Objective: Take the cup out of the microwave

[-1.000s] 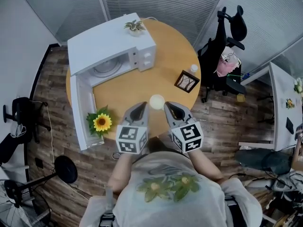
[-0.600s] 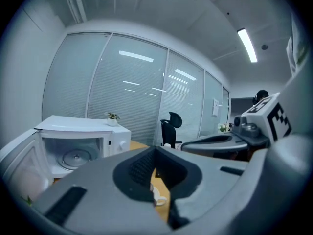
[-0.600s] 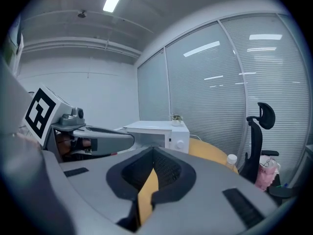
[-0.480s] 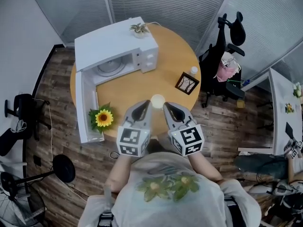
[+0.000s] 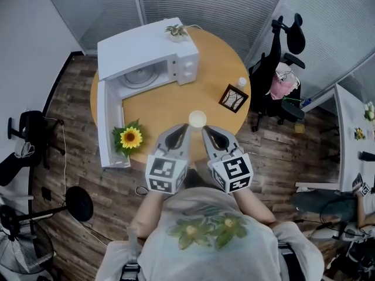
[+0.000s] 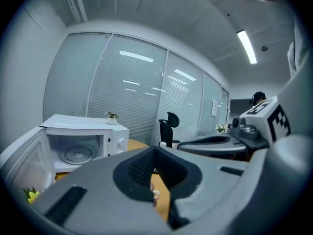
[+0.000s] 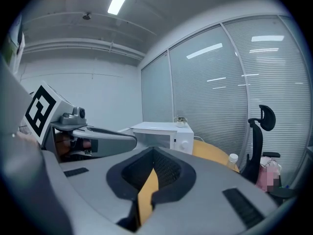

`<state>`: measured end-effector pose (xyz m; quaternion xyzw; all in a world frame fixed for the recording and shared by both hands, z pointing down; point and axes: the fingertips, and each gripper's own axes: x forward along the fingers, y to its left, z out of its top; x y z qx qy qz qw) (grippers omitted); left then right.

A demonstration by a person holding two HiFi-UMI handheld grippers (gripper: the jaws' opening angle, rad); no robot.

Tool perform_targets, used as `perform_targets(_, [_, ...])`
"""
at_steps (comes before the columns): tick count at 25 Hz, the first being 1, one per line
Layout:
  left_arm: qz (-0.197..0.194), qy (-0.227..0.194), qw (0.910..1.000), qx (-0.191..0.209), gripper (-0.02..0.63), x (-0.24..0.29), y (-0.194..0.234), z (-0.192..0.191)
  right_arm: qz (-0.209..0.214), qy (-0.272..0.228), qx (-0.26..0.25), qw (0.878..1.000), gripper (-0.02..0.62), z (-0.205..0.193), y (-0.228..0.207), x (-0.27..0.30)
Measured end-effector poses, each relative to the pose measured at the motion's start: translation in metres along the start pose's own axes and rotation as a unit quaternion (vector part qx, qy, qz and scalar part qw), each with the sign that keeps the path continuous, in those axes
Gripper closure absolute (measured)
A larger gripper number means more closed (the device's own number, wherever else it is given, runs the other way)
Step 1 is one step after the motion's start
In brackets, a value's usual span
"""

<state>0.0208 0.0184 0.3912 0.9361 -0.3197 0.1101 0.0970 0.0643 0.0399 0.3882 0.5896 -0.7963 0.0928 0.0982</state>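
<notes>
Looking down on the left claw [image 5: 183,129] and the right claw [image 5: 205,131], held side by side just in front of the body, forearms [image 5: 147,212] bent in close, both pointing away and dipping slightly toward the round wooden surface [image 5: 170,107]. Finding both clenched, pads together on nothing, with only a thin slit between them in each claw's own view. Spotting the cup [image 5: 197,118] out of the microwave [image 5: 146,51], upright on the surface close to its near edge, just beyond the two tips and between them, not touched by either. Seeing the microwave at the far left with its door [image 5: 109,122] swung wide open toward the near left, the glass turntable [image 5: 139,76] showing inside and a small potted plant [image 5: 176,31] on top. Noting a sunflower [image 5: 130,137] just beside the open door, then a picture frame [image 5: 233,98] and a little bottle [image 5: 241,84] over on the right of the surface.
</notes>
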Motion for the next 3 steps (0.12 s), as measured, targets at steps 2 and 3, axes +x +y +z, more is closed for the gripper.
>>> perform_targets(2, [-0.001, -0.004, 1.0, -0.001, 0.603, -0.0039, -0.002, 0.0001, 0.002, 0.001, -0.004, 1.0, 0.578, -0.0019, 0.0026, -0.0019])
perform_targets(3, [-0.001, -0.006, 1.0, -0.002, 0.604, -0.0058, -0.0029, 0.0003, 0.003, 0.002, -0.006, 1.0, 0.578, -0.0029, 0.0037, -0.0028])
